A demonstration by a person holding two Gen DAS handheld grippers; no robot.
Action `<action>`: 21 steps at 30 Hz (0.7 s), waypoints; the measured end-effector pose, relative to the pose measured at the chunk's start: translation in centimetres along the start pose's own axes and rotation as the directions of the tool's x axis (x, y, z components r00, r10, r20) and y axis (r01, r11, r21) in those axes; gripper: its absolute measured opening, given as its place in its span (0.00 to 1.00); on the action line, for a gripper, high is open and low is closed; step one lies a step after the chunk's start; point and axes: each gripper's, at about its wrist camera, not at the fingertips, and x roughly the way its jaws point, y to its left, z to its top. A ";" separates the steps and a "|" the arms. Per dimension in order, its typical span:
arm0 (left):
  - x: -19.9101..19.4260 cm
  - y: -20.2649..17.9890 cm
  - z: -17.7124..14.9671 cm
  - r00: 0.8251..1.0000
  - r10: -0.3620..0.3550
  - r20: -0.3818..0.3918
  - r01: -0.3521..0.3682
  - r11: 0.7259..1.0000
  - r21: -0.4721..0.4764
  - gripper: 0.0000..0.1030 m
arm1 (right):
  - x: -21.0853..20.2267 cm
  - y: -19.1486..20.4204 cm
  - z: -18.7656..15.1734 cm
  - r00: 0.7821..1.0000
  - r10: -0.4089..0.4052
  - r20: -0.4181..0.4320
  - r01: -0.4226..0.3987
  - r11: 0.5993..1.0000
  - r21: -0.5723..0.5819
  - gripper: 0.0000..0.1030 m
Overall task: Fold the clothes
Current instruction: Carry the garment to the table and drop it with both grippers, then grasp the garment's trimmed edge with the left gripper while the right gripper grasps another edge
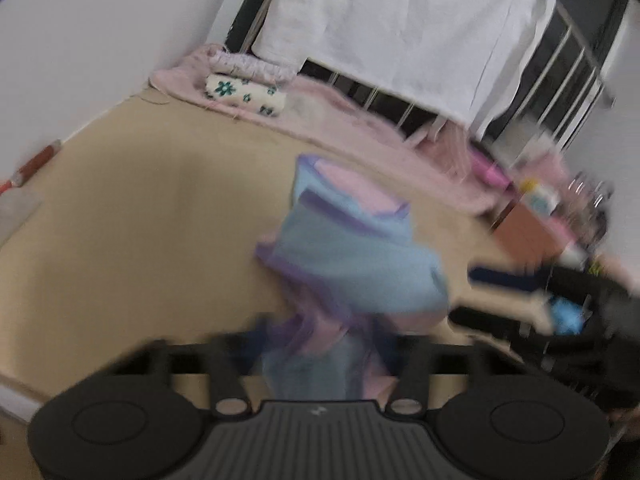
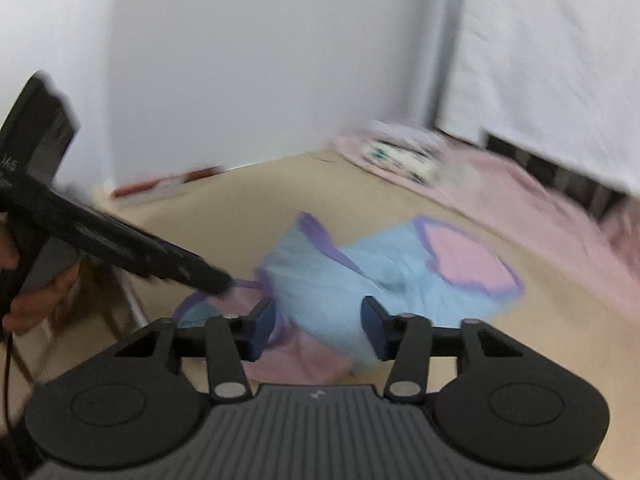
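A light blue garment with purple trim and a pink inside [image 1: 352, 264] lies crumpled on the tan floor [image 1: 140, 220]. My left gripper [image 1: 316, 360] is shut on a bunched part of it; the cloth fills the space between the fingers. In the right wrist view the garment [image 2: 360, 276] is spread below my right gripper [image 2: 318, 326], which is open and empty just above it. The left gripper [image 2: 218, 282] enters that view from the left and pinches the garment's left edge. Both views are motion blurred.
A pink blanket [image 1: 360, 120] lies along the far edge of the floor with a folded floral cloth [image 1: 246, 94] on it. A white sheet [image 1: 400, 28] hangs over a dark bed frame. Boxes and bottles [image 1: 536, 216] stand at the right.
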 end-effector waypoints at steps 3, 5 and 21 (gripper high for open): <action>-0.3 1.0 -1.4 0.996 0.087 0.029 -0.085 0.995 -0.056 0.05 | 3.4 1.1 1.7 0.999 0.034 -0.035 -0.038 0.994 -0.098 0.39; -0.9 2.3 -2.3 0.994 0.090 0.053 -0.081 0.984 -0.158 0.05 | 6.5 2.1 2.4 0.996 0.020 -0.088 -0.034 0.986 -0.166 0.39; -0.5 -2.5 -3.8 0.976 0.159 0.150 -0.139 0.981 -0.135 0.13 | -2.5 -4.2 -3.0 0.938 -0.342 -0.061 0.346 0.903 0.255 0.02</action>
